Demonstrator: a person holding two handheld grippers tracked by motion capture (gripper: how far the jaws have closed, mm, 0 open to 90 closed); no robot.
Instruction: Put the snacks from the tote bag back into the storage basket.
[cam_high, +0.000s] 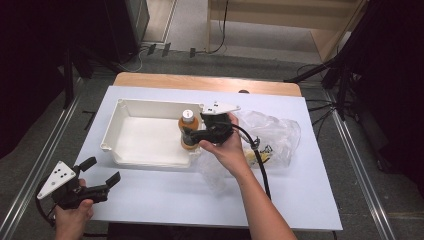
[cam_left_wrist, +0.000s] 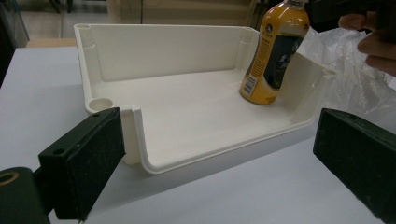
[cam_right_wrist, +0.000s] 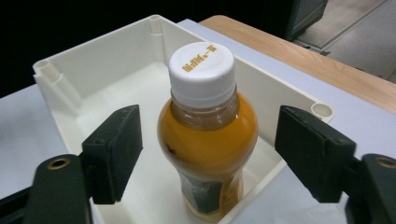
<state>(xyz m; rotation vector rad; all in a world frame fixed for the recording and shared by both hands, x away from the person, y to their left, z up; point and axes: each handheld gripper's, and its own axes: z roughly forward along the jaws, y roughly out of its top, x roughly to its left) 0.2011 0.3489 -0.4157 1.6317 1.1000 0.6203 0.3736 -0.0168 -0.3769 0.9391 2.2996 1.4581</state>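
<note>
The bottle of orange drink (cam_right_wrist: 208, 135) stands upright inside the white plastic tray (cam_high: 125, 107), tucked into its near right corner, white cap (cam_right_wrist: 201, 66) on top; the right gripper (cam_right_wrist: 208, 154) straddles it with jaws apart, a clear gap showing on each side, so nothing is clamped; in the high view the right hand (cam_high: 227, 147) hovers over that corner of the tray.

The left gripper (cam_high: 102, 172) sits well away at the near left of the table, jaws wide apart and empty, pointed toward the tray's near wall.

The danger, as I read it, is a knock; a tall narrow bottle with both pads close by its shoulders would tip if the gripper pulls back crooked or swings sideways, and the low tray wall beside it would not hold it up; a fall toward the right would land it on the crumpled clear plastic bag (cam_high: 272, 132) lying just beside the tray.

The black cable (cam_high: 260, 165) trails across that bag; a drag on it could tug the hand off line, or shove bag and tray together.
</note>
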